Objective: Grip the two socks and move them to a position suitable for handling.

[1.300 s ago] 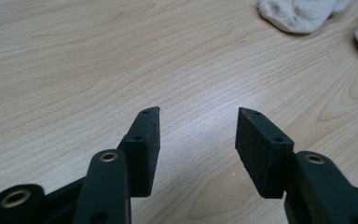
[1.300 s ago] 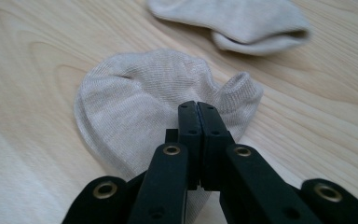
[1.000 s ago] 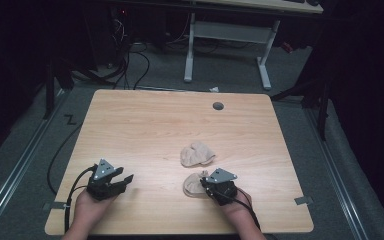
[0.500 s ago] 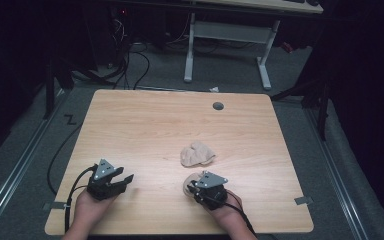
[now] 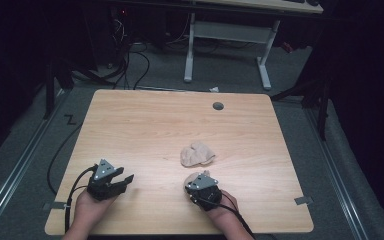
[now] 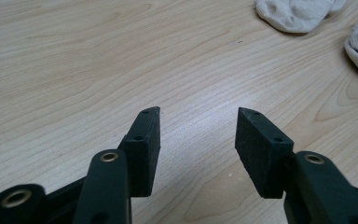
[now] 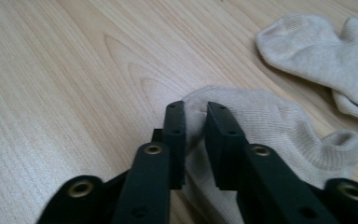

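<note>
Two socks lie near the counter's (image 5: 130,125) front edge; right tongs (image 7: 196,108) have just been closing, now pinching the nearer sock (image 7: 270,126), ready to lift. Left tongs (image 6: 198,114) gape empty.

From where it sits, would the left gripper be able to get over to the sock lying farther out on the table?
Probably yes. The left gripper is open and holds nothing, and bare table lies between it and the farther sock. The right gripper is busy at the nearer sock, off to the side of that path.
</note>
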Demonstrator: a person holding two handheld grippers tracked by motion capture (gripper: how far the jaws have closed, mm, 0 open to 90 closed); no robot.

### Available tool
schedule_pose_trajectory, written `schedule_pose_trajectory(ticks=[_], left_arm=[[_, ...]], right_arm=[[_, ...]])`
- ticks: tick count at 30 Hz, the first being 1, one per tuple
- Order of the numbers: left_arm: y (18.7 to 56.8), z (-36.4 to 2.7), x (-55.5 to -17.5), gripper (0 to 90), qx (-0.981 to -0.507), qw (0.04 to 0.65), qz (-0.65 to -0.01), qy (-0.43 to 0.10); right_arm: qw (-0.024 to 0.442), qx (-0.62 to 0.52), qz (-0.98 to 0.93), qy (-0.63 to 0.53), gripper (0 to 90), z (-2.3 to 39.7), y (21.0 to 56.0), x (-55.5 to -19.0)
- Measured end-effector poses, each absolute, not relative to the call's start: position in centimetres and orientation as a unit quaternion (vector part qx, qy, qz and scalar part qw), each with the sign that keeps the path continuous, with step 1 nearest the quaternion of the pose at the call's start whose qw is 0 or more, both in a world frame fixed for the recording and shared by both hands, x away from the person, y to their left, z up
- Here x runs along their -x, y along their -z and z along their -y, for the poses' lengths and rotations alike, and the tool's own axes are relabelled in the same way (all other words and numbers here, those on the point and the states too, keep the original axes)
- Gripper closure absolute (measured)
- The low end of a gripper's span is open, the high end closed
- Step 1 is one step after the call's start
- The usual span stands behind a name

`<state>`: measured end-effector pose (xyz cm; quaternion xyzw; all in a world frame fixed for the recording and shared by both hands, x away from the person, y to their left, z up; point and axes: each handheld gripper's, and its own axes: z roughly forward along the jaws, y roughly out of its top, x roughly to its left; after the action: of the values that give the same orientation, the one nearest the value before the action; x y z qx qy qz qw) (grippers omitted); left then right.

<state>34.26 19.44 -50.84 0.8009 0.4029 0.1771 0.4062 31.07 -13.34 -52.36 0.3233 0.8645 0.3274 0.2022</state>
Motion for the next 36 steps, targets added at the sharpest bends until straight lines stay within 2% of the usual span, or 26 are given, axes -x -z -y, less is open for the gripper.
schedule_pose_trajectory(ticks=[3,10,18,27,31,32,33,36], left_arm=[[50.8,-19.2,-34.2,50.7,-0.803,0.405,-0.399,-0.177],[50.9,-18.7,-34.0,50.7,-0.811,0.401,-0.389,-0.176],[50.9,-18.6,-34.0,50.9,-0.810,0.402,-0.390,-0.175],[50.9,-18.6,-33.9,51.0,-0.808,0.402,-0.391,-0.177],[50.8,-18.9,-33.8,50.9,-0.808,0.403,-0.392,-0.177],[50.8,-19.0,-33.8,51.0,-0.806,0.406,-0.394,-0.175],[50.8,-19.0,-33.8,50.9,-0.807,0.405,-0.393,-0.175],[50.8,-18.8,-33.9,50.9,-0.806,0.407,-0.394,-0.170]], right_arm=[[0.200,-0.315,-0.868,-0.327,85.8,13.0,52.4,-31.0],[0.190,-0.303,-0.852,-0.382,87.3,12.2,50.9,-30.4],[0.211,-0.331,-0.810,-0.436,87.2,14.4,48.8,-30.0],[0.219,-0.372,-0.780,-0.453,86.6,17.2,48.5,-30.0],[0.229,-0.402,-0.766,-0.446,82.1,19.4,48.7,-29.5],[0.235,-0.423,-0.760,-0.433,76.4,20.8,49.2,-29.2],[0.244,-0.434,-0.755,-0.427,74.8,21.4,49.4,-29.1],[0.263,-0.449,-0.744,-0.420,73.7,22.8,49.3,-28.7]])
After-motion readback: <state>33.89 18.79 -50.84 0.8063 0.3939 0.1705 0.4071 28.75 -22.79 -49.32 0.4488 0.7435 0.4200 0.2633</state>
